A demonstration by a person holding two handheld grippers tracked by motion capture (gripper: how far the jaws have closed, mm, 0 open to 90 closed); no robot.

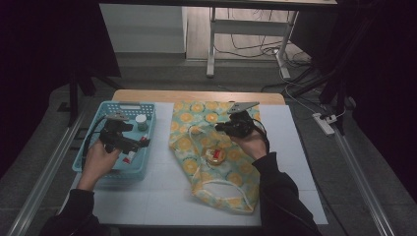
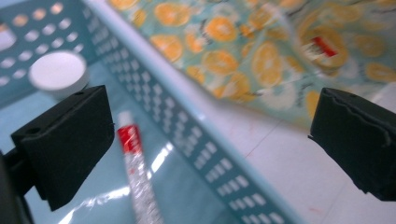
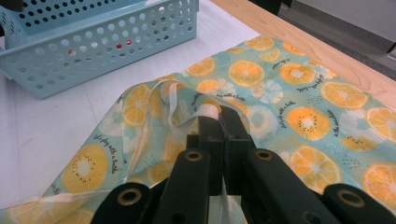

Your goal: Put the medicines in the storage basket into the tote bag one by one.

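- We see the fabric bag (image 1: 221, 157), pale teal printed with orange citrus slices, lying crumpled on the middle of the worktop (image 1: 162, 187), just right of the blue basket (image 1: 115, 169).
- Our right gripper (image 3: 219, 114) has its jaws together, clamped on a cream-edged fold of the bag at its upper part.
- A small round jar (image 1: 215, 155) with a red label rests on the bag.
- Our left gripper (image 2: 210, 135) hangs over the basket's right wall with its jaws wide apart and nothing between them.
- Inside the basket lie a red-and-white tube (image 2: 135, 172) and a white-lidded pot (image 2: 58, 71).
- The worktop is white with a wooden far edge; beyond it we see a dim grey floor, cables and a desk frame (image 1: 246, 34).
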